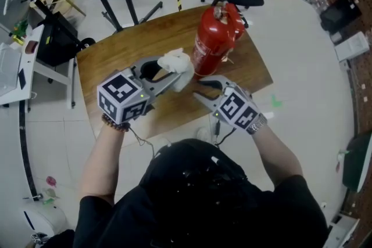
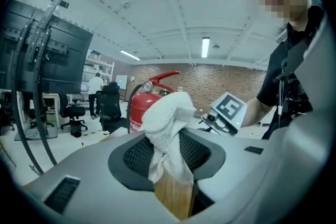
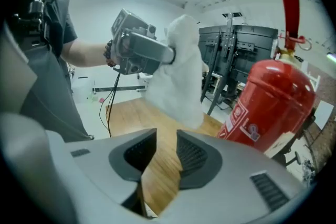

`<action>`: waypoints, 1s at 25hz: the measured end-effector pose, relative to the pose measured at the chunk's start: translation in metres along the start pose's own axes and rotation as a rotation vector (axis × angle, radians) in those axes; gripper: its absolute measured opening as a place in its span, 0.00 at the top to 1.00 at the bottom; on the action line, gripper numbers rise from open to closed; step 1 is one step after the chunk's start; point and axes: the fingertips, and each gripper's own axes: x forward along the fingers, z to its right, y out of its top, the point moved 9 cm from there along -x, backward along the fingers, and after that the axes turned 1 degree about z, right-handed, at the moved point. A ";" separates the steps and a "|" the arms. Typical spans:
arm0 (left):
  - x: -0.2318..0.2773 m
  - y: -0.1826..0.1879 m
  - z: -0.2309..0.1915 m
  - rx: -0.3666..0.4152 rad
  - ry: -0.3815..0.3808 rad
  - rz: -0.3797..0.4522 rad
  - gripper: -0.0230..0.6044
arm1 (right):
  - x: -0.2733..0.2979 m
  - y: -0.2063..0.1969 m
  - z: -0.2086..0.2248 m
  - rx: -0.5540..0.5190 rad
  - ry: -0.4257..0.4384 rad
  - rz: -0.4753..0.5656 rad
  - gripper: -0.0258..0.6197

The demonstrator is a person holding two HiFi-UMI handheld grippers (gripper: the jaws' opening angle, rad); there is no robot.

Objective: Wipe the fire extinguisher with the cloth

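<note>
You are squeezing the white, fluffy cloth [image 1: 177, 67] between the fingers of your left gripper [image 1: 167, 75], up over the table [image 1: 125, 46]. Your right gripper [image 1: 202, 90] is keeping its fingers apart, with nothing between them. Just past the cloth, the red extinguisher [image 1: 215, 38] is standing on the wooden table, near its far edge.

The red fire extinguisher [image 1: 214, 43] stands upright near the wooden counter's [image 1: 128, 49] 1 o'clock edge, with a red lever on top and a white label on its side. The white terry cloth [image 1: 177, 64] is bunched and pinched in the left tongs [image 2: 169, 152], just beside the cylinder at its 8 o'clock.
</note>
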 end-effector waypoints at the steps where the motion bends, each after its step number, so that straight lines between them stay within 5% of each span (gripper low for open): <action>1: 0.003 0.008 0.000 0.005 0.027 0.009 0.75 | -0.002 -0.003 0.001 0.005 -0.003 0.005 0.74; 5: 0.020 0.039 0.002 0.040 0.142 0.038 0.75 | -0.012 -0.017 0.007 0.010 -0.003 0.024 0.84; 13: 0.070 0.086 0.005 0.098 0.312 -0.037 0.74 | -0.031 -0.050 0.017 0.027 0.051 0.032 0.84; 25: 0.089 0.084 0.007 0.057 0.460 -0.147 0.75 | -0.050 -0.081 0.044 0.006 0.133 0.047 0.84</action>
